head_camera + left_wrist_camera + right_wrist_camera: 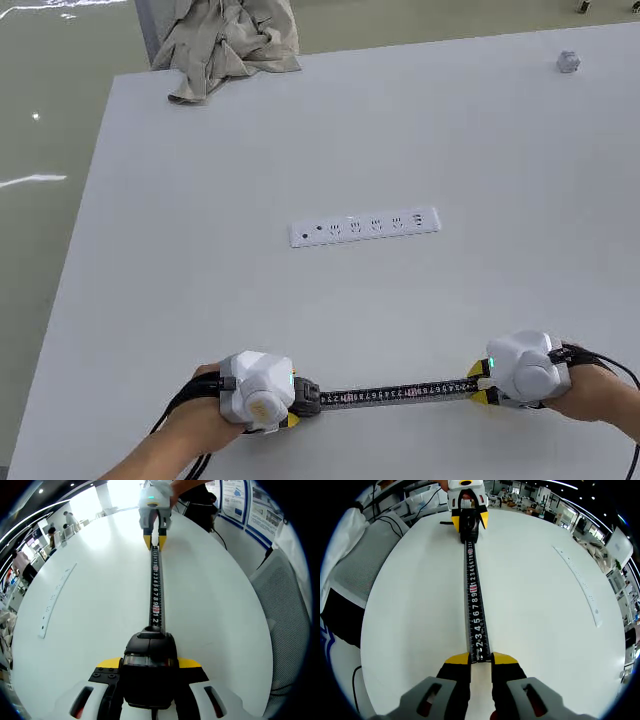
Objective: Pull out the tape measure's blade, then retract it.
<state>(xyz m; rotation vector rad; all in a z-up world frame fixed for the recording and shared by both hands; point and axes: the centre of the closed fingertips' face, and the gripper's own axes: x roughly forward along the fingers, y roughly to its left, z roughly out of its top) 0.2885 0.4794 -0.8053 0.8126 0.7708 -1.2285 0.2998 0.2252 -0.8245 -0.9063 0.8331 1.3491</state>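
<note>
Blade [400,393] stretched along worktop [300,150] near edge; left tool [292,398] clamps case [150,667], right tool [480,659] pinches tip [479,652]. Retract: right toward left.

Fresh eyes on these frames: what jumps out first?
The blade stretches taut between the two grippers along the near edge of the table. The left gripper is shut on the black case, and the right gripper clamps the blade's tip. Further back, a white power strip lies mid-table and a crumpled cloth lies at the far left corner.
</note>
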